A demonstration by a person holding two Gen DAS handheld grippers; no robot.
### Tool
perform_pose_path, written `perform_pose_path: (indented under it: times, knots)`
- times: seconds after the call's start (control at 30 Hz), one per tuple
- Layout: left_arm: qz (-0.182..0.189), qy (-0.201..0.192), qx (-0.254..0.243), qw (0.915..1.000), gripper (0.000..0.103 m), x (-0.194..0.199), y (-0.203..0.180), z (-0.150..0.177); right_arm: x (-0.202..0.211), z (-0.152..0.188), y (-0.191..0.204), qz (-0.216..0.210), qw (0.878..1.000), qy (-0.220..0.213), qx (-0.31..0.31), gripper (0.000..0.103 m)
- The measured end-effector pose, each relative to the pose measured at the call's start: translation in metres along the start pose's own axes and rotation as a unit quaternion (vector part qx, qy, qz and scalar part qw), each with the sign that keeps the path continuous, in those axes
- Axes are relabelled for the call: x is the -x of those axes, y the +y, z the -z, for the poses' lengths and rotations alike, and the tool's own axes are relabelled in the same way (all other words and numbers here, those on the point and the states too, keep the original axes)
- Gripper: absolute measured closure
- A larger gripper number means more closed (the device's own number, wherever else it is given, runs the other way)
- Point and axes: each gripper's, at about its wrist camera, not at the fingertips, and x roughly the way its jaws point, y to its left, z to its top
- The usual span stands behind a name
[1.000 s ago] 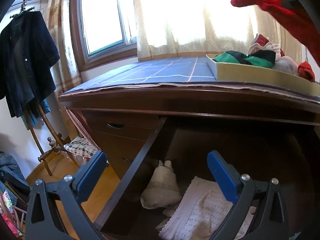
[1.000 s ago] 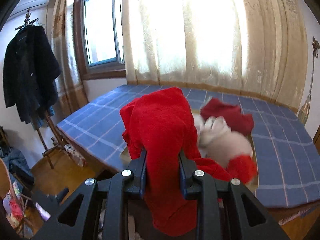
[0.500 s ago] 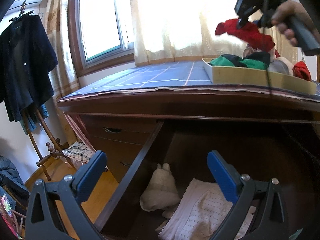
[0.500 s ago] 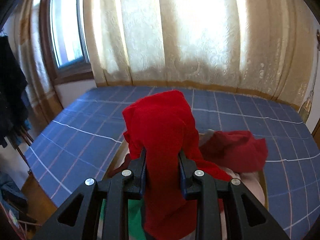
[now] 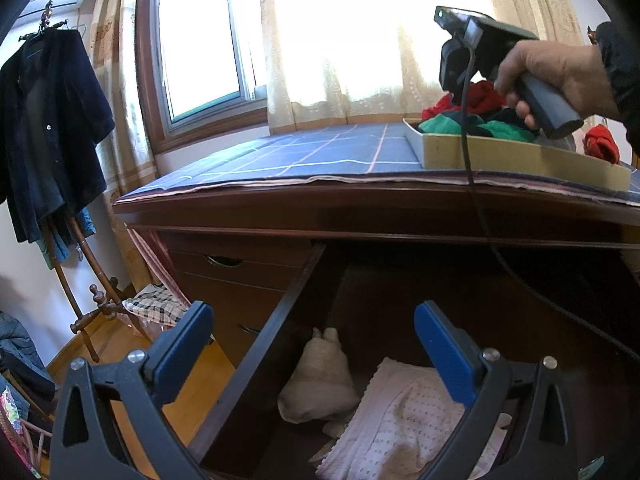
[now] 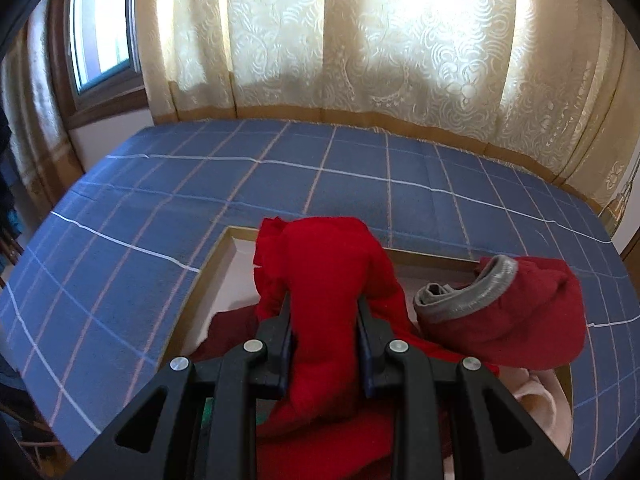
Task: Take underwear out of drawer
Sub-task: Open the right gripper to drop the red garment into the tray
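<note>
Blue checked tabletop point(image 6: 120, 280), tray point(image 6: 208, 276), red underwear point(image 6: 324, 280) clamped

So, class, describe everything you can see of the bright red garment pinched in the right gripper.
The red garment is plain, soft, matte knit-looking cloth, bunched and creased. The right gripper is shut on its middle, pads pressing both sides; a rounded hump bulges beyond the fingers, and the rest trails back under the gripper. It hangs low over the shallow tan tray on the blue checked cloth, beside a darker red garment with a grey waistband. Its full shape is hidden.
</note>
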Motion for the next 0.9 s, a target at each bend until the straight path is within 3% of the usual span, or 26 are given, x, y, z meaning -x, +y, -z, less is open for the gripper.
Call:
perform_pose_path:
  times: [0.23,0.4,0.47,0.53,0.6,0.7,0.9]
  knots:
    - [-0.005,0.003,-0.001,1.0000,0.001,-0.001,-0.002,0.000,-0.011,0.002,0.003,0.013,1.000,0.015,0.014,0.074]
    - [-0.003,0.005,-0.002,1.0000,0.001,-0.002,-0.002,-0.001,-0.002,0.004,0.000,0.001,1.000,0.002,0.013,0.065]
    - [-0.003,0.003,-0.004,1.0000,0.001,-0.003,-0.002,-0.001,0.013,0.009,0.002,-0.004,1.000,-0.016,0.022,0.060]
    - [-0.006,0.000,-0.008,1.0000,0.001,-0.002,-0.003,0.000,0.031,0.015,0.003,-0.018,0.999,-0.038,0.025,0.042]
    - [-0.009,-0.002,-0.009,0.9999,0.001,-0.002,-0.004,0.001,0.058,0.028,0.009,-0.024,0.996,-0.071,0.043,0.036]
    - [-0.010,0.000,-0.008,0.9999,0.001,-0.002,-0.003,0.001,0.095,0.052,0.016,-0.025,0.991,-0.106,0.074,0.036]
    - [-0.014,0.001,-0.009,0.9999,0.001,-0.003,-0.004,0.001,0.144,0.112,0.009,-0.064,0.987,-0.122,0.084,0.036]
